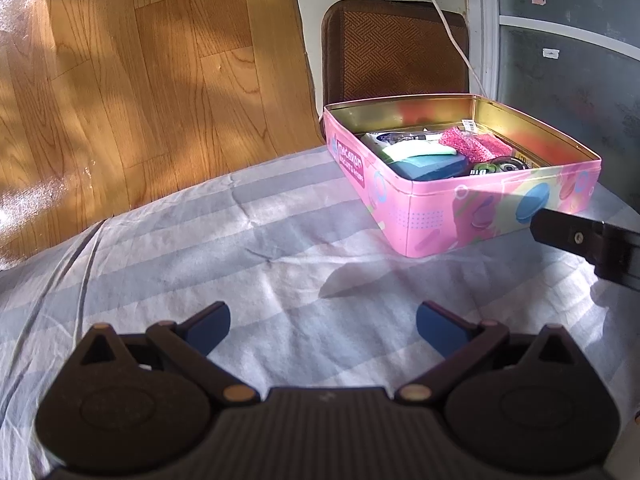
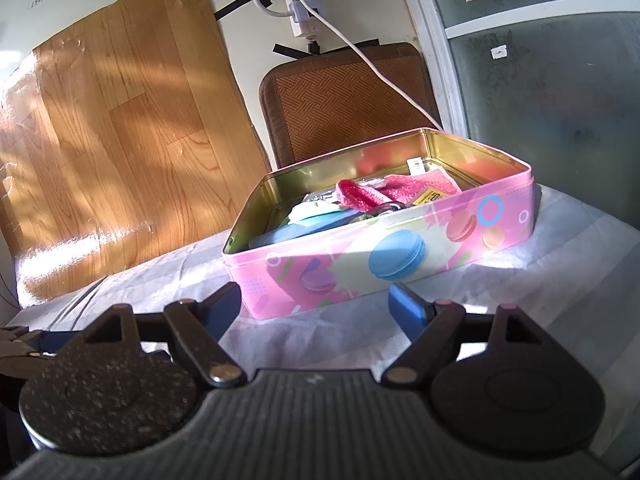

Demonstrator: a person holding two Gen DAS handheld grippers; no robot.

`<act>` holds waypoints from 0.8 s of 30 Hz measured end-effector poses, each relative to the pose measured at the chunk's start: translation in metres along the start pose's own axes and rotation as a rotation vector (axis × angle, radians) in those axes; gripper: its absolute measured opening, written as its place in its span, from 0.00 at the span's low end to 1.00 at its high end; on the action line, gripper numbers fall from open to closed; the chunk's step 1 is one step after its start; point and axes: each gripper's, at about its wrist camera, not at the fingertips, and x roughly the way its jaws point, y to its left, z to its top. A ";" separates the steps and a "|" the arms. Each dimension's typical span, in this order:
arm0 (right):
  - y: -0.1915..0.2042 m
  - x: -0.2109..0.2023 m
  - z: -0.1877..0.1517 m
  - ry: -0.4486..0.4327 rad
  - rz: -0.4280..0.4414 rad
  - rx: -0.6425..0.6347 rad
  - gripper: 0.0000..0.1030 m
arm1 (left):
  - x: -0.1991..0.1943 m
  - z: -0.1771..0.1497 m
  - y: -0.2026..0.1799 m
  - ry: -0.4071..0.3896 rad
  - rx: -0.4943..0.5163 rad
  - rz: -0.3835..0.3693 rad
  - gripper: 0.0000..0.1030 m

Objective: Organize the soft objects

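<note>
pink tin (image 2: 384, 256) just ahead, right claw (image 2: 316, 304) empty

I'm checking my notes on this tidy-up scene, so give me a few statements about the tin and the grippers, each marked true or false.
1. The pink tin has no lid on. True.
2. The right gripper holds a pink cloth. False: its jaws are open and empty.
3. The pink mesh cloth lies inside the tin. True.
4. The left gripper is shut. False: it is open over the striped sheet.
</note>
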 end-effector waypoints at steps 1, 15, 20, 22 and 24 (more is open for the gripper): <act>0.000 0.000 0.000 -0.001 0.000 0.000 0.81 | 0.000 0.000 0.000 -0.002 0.002 0.000 1.00; 0.003 -0.004 -0.001 -0.011 0.009 -0.009 0.81 | -0.003 0.001 -0.001 0.007 0.006 -0.011 1.00; 0.003 -0.005 -0.001 -0.008 0.010 -0.010 0.81 | -0.003 0.001 -0.002 0.011 0.010 -0.012 1.00; 0.002 -0.005 -0.001 -0.008 0.010 -0.010 0.81 | -0.002 0.002 -0.001 0.015 0.007 -0.015 1.00; 0.002 -0.005 -0.001 -0.008 0.011 -0.010 0.81 | -0.002 0.001 0.000 0.020 0.001 -0.018 1.00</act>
